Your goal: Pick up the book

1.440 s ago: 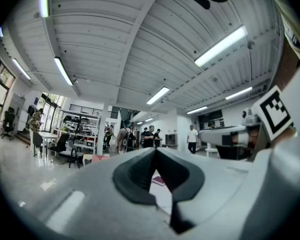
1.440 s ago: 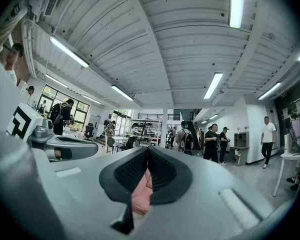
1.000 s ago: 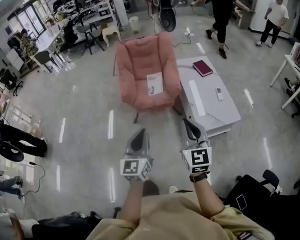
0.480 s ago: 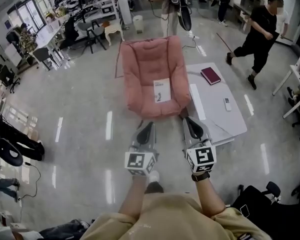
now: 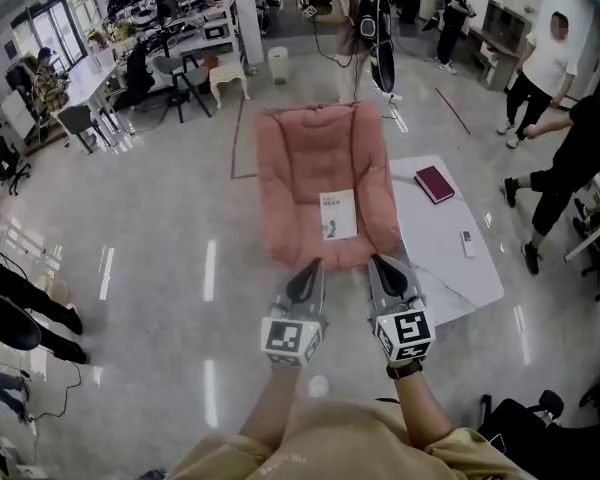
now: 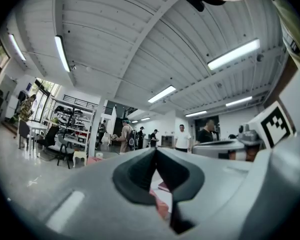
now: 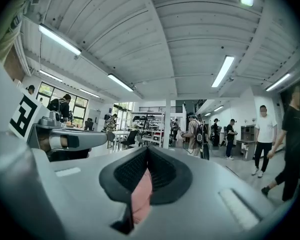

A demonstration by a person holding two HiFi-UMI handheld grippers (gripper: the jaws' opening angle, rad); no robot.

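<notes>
A white booklet (image 5: 337, 215) lies on the seat of a pink armchair (image 5: 320, 158) in the head view. A dark red book (image 5: 434, 183) lies on the far part of the low white table (image 5: 450, 268) to the chair's right. My left gripper (image 5: 314, 265) and right gripper (image 5: 378, 261) are held side by side, level, with their tips at the chair's front edge. Both are shut with nothing in them. In the gripper views the left gripper (image 6: 156, 151) and right gripper (image 7: 147, 150) show closed jaws, and pink armchair (image 7: 141, 196) shows behind the right pair.
A small white remote (image 5: 467, 243) lies on the table. A person with a backpack (image 5: 358, 13) stands behind the chair. Other people (image 5: 570, 153) walk at the right. Desks and office chairs (image 5: 170, 68) fill the back left. Glossy floor (image 5: 160, 228) spreads to the left.
The armchair and table have come nearer in the head view, and both grippers now reach the chair's front edge. The people at the right have walked on. Both grippers stayed shut.
</notes>
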